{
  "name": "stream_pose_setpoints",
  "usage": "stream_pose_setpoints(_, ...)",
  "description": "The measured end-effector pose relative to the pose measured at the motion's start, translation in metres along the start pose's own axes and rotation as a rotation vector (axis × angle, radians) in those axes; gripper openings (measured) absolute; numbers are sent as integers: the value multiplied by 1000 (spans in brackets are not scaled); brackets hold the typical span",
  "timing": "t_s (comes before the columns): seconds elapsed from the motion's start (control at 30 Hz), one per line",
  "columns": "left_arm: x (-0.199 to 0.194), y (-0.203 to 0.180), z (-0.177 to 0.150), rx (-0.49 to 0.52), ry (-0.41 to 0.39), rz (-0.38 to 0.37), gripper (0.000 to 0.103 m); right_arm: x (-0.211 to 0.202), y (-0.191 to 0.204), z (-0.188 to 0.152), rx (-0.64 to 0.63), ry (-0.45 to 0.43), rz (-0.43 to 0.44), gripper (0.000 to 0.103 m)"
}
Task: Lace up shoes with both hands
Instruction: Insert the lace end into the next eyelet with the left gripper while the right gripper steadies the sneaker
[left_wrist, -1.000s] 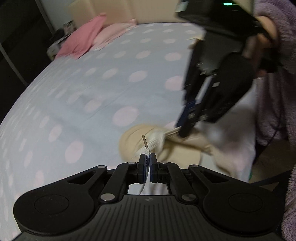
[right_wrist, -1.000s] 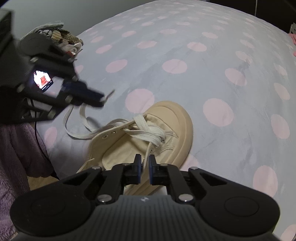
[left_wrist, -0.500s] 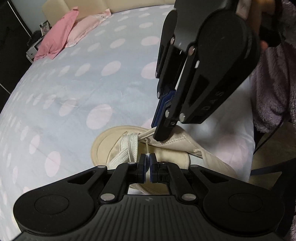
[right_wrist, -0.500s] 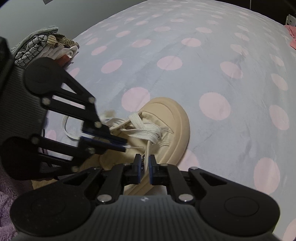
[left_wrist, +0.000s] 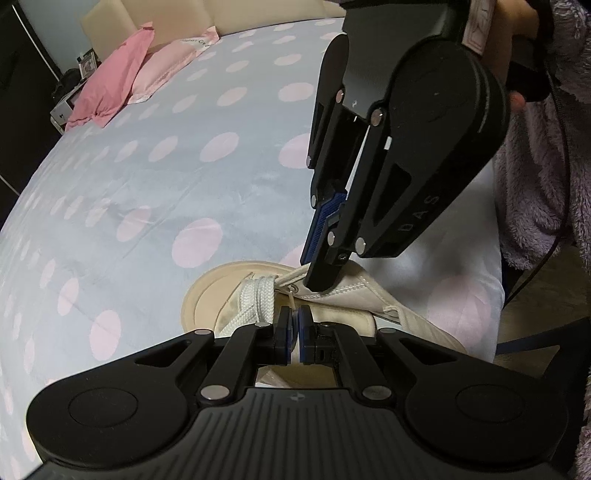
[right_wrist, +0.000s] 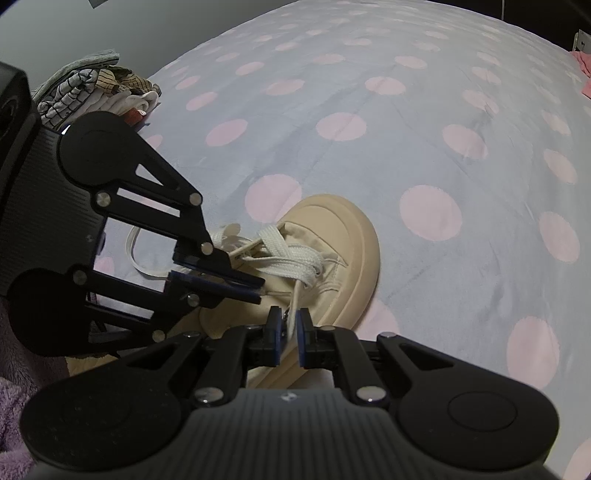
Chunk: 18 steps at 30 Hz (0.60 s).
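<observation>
A: Item one, beige shoe (right_wrist: 332, 236). Location?

B: On the bed (right_wrist: 406, 122), toe pointing away from the person, directly beneath both tools. White lace (right_wrist: 291, 258) crossed over the tongue near the toe.

A: Left tool (left_wrist: 294, 326)?

B: Clenched on a thin strand of the lace, just above the shoe's opening. In the right wrist view it comes in from the left, tips (right_wrist: 258, 290) over the eyelet row, pinching the lace end.

A: Right tool (right_wrist: 290, 325)?

B: Jaws nearly together, gripping a lace strand that runs up from the crossed lacing. In the left wrist view its tips (left_wrist: 321, 277) touch the shoe's side edge by an eyelet.

A: Surface and room?

B: Grey-blue bedcover with pink dots. Pink pillows (left_wrist: 110, 88) at the far end; folded clothes (right_wrist: 92, 88) stacked at another edge. Dark furniture beside the bed.

A: Pose?

B: Both tools angled steeply downward, facing each other over the shoe. A hand (left_wrist: 517, 99) grips the right tool's handle; fuzzy purple sleeve (left_wrist: 546, 184) behind it.
</observation>
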<state>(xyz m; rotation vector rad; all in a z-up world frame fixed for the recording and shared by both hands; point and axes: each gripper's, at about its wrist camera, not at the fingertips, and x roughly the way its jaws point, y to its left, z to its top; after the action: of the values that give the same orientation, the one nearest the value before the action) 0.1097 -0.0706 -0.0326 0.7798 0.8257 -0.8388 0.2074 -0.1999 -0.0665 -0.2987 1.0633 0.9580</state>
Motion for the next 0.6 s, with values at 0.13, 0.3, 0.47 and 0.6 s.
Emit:
stream_pose_setpoints(0.13,0,0,1,2,-13,1,2,0,1,1,2,1,0,10)
stream_pose_setpoints(0.3,7,4,2,0,-2,-5,2,1,4,2,8,1,-4,11)
stream_pose_setpoints(0.47,10,3,3,10,4,-19,2,0,3,3,2,1,-2,12)
stream_pose_setpoints(0.6,10,4,3,9,2,-19,2,0,0,3,6,2,-2,12)
